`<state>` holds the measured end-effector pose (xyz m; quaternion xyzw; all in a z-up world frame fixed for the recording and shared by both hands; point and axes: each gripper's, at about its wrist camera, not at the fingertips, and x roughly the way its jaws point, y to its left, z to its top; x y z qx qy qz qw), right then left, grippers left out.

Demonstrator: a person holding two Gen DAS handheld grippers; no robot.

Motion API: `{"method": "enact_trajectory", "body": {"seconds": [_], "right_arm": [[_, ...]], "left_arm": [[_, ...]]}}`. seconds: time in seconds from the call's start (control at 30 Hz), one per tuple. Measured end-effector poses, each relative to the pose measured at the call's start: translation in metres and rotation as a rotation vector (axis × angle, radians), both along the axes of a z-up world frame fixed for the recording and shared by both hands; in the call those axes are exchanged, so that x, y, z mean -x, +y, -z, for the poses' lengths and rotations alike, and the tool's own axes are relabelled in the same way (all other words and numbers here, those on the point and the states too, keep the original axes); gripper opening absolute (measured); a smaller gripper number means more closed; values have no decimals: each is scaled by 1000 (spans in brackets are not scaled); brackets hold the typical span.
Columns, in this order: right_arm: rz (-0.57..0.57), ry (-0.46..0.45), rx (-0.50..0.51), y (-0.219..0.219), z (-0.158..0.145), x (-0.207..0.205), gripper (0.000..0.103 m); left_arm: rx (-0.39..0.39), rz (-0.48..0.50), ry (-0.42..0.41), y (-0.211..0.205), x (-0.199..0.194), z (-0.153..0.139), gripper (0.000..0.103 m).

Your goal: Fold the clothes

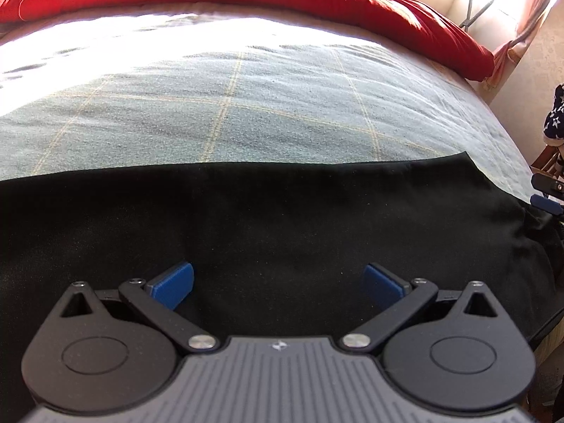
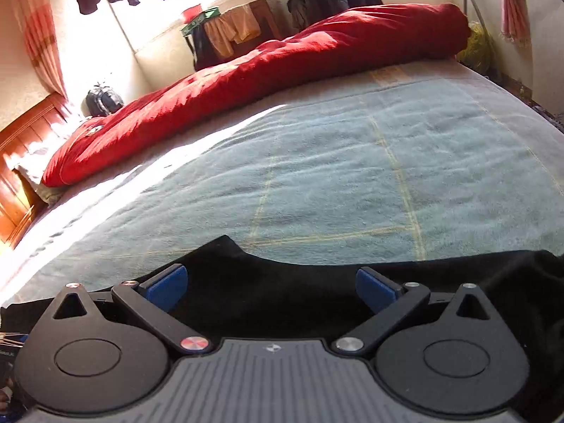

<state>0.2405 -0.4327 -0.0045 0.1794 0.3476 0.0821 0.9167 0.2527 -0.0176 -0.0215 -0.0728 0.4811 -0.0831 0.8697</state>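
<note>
Both tongs spread wide, nothing between the pads. Left gripper (image 1: 280, 283) low over the black garment (image 1: 282, 218), cloth directly under and ahead of both blue pads (image 1: 172, 283). Right gripper (image 2: 271, 287) over the same black garment (image 2: 268, 292), far hem just past the fingertips, dipping in a curve ahead of centre. Garment spread flat along the near side of the blue-green bedspread (image 1: 229, 112); straight far edge ahead of the left tongs, corner off to their right. Red duvet (image 2: 264, 70) well beyond, no interference.

Can't tell stage: flat panel fits either a spread-out piece awaiting a fold or one already folded over and released.

For a clean grip, if one is due: pinch at an edge or corner, not mid-panel. Bite one layer only. Match height of both tongs, lift together, keep the hem taut to avoid creasing.
</note>
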Motion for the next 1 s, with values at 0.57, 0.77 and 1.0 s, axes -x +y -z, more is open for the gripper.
{"method": "enact_trajectory", "body": {"seconds": [0.57,0.77,1.0], "right_arm": [[-365,73,79,109,9,-58,103],[-392,155,206,133,32,-69,103],[-474,130,329,143,26,-48,103]], "left_arm": [[-51,-131,19,7,17,-3,102],[-57,-173,72,16,29,7,102],[-80,-134,24,13,39,16,102]]}}
